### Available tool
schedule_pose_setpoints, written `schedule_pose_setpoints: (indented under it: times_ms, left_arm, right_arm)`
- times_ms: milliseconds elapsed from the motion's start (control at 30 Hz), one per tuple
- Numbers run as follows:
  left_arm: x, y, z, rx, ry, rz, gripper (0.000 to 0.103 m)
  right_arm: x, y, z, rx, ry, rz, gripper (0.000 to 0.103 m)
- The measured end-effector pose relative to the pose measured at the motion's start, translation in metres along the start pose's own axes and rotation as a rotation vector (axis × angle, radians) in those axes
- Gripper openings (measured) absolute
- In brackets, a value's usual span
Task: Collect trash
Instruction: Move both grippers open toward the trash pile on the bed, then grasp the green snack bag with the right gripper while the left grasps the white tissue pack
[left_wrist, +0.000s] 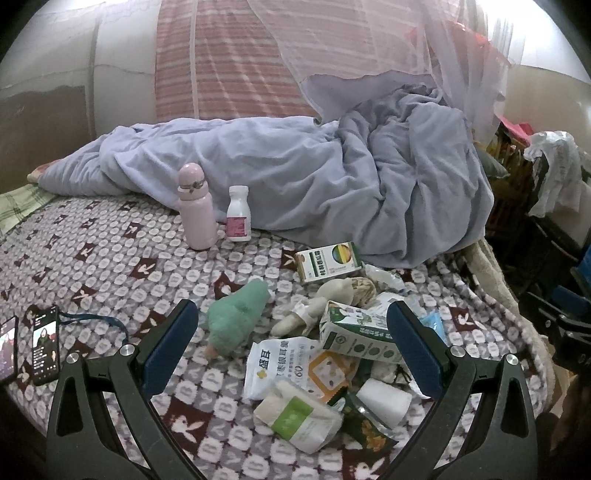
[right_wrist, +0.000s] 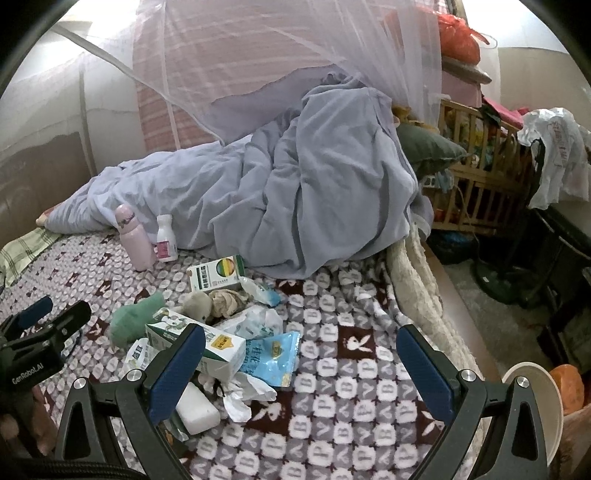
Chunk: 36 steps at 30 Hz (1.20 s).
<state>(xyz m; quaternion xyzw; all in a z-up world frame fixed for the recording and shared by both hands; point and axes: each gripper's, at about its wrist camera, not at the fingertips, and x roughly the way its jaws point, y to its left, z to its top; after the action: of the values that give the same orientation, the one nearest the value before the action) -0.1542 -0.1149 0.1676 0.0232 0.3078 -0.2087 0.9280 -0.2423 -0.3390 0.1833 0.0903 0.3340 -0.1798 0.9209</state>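
Left gripper (left_wrist: 291, 354), nearest the lens: black bracket arms w/ flat blue textured pads, jaws spread wide, nothing held; it hangs over the trash heap. Right gripper (right_wrist: 301, 373): same build, also wide open & empty, over bare blanket (right_wrist: 332, 417) just right of the heap; its left pad overlaps the heap in view, contact cannot be told.

Blanket: fleecy, grey/maroon check w/ white letter and rabbit motifs.

Trash heap, near to far in left wrist view: soft white pack w/ green label (left_wrist: 299, 421); white foam-like block (left_wrist: 384, 400); dark crinkled wrapper (left_wrist: 364, 421); glossy white pouch w/ printed text (left_wrist: 277, 360); rectangular green-white carton (left_wrist: 354, 332) lying tilted on the pile; light-blue foil sachet (right_wrist: 273, 358) beside it, flat; crumpled white tissue (right_wrist: 240, 398). All touching or overlapping.

Just left of the heap: teal plush toy (left_wrist: 232, 325), fuzzy, lying on its side. Behind it a beige plush (left_wrist: 314, 306) and a knotted tan cloth ball (left_wrist: 364, 290).

Far left edge: two phones (left_wrist: 44, 343), screens lit, lying flat, w/ blue cord.

Further back: small cardboard medicine box (left_wrist: 328, 262), green/yellow print, on its side. Beyond, upright & just beside each other: smooth pink flask (left_wrist: 195, 210) w/ domed cap, and white plastic pill bottle (left_wrist: 238, 214) w/ pink label.

Rear: rumpled lavender duvet (left_wrist: 295, 177), sheer mosquito net (right_wrist: 295, 48), wooden slatted crib (right_wrist: 476, 170) off the bed's right side.
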Motion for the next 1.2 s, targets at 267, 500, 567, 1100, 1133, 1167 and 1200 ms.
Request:
schedule_pose_setpoints:
  times_ms: [267, 500, 567, 1100, 1133, 1167, 1200]
  left_arm:
    - [0.006, 0.005, -0.002, 0.0, 0.015, 0.024, 0.102]
    - [0.01, 0.016, -0.006, 0.032, 0.034, 0.044, 0.102]
    - [0.009, 0.022, -0.009, 0.046, 0.042, 0.046, 0.102]
    - [0.029, 0.058, -0.053, 0.086, 0.269, -0.026, 0.102]
    - [0.031, 0.061, -0.055, 0.076, 0.282, -0.025, 0.102]
    - [0.032, 0.063, -0.056, 0.07, 0.289, -0.024, 0.102]
    - [0.034, 0.065, -0.058, 0.063, 0.298, -0.021, 0.102]
  right_arm:
    - [0.007, 0.001, -0.002, -0.017, 0.025, 0.006, 0.102]
    - [0.016, 0.007, -0.012, -0.069, 0.073, 0.029, 0.102]
    - [0.018, 0.005, -0.017, -0.069, 0.084, 0.047, 0.102]
    - [0.057, 0.033, -0.063, -0.072, 0.271, 0.376, 0.062]
    - [0.059, 0.039, -0.064, -0.08, 0.281, 0.4, 0.061]
    - [0.06, 0.044, -0.066, -0.089, 0.289, 0.423, 0.06]
    - [0.061, 0.049, -0.067, -0.094, 0.296, 0.445, 0.057]
